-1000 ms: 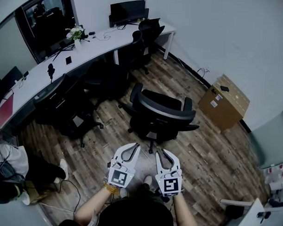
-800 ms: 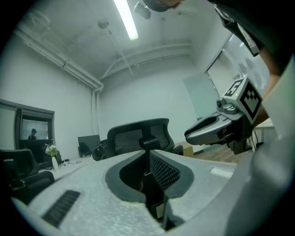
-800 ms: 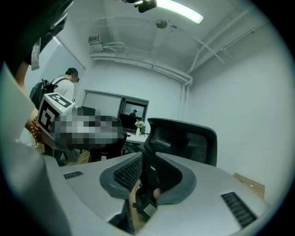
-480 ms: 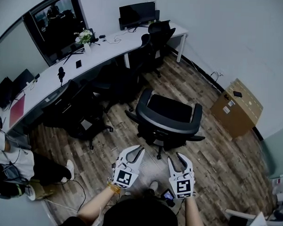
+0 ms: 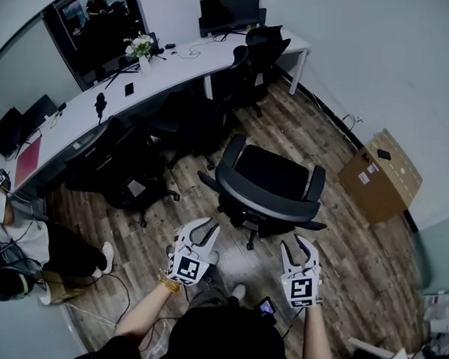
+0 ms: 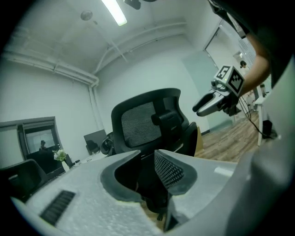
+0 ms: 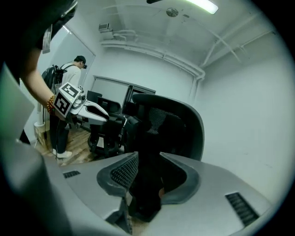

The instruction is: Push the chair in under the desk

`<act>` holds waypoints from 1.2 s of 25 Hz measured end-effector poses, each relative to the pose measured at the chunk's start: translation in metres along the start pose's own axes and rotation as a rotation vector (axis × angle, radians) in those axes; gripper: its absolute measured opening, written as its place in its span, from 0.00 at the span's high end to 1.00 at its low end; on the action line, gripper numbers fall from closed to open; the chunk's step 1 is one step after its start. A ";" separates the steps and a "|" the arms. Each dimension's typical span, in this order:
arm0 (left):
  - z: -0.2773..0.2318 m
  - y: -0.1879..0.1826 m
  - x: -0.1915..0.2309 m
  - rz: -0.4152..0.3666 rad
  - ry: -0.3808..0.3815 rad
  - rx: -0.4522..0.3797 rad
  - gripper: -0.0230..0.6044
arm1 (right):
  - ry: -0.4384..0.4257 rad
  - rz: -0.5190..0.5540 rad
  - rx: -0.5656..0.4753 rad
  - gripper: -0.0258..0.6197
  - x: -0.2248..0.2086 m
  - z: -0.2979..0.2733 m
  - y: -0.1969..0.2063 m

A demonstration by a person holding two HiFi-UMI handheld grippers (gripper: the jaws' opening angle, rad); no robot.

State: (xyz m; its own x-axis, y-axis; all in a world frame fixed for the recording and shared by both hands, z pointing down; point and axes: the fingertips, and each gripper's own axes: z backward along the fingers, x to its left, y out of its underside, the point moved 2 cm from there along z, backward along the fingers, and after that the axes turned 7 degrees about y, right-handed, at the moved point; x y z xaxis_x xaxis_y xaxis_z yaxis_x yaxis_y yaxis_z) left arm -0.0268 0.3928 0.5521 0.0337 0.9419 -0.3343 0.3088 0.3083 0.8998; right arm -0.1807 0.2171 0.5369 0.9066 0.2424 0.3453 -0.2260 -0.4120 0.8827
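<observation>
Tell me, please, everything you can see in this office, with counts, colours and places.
office chair: one, black, pulled out on the floor, backrest toward the person.
desk: one, white, long, along the far wall.
other chairs: at least three, black, tucked along the desk.
monitor: one, black, at the desk's far end.
flowers: one bunch, white, on the desk.
cardboard box: one, brown, by the right wall.
floor: one, brown wood.
another person: one, partly visible, lower left.
left gripper: one, white, short of the chair's back; jaws just been opening, nothing between them.
right gripper: one, white, beside it; jaws just been opening, nothing between them.
</observation>
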 end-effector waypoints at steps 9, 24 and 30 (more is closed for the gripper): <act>-0.033 0.034 0.071 -0.117 0.060 0.080 0.77 | 0.078 0.277 0.128 0.72 -0.035 -0.026 0.022; -0.100 0.074 0.114 -0.334 0.413 0.244 0.63 | -0.206 0.495 0.384 0.60 -0.072 -0.063 0.071; -0.119 0.095 0.112 -0.486 0.561 0.328 0.58 | -0.304 0.573 0.465 0.62 -0.073 -0.080 0.095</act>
State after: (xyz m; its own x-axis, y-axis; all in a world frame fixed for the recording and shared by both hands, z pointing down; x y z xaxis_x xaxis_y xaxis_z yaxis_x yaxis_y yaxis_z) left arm -0.1068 0.5431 0.6336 -0.6309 0.6660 -0.3980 0.4318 0.7276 0.5330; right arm -0.2970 0.2301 0.6211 0.7670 -0.3406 0.5437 -0.5753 -0.7402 0.3480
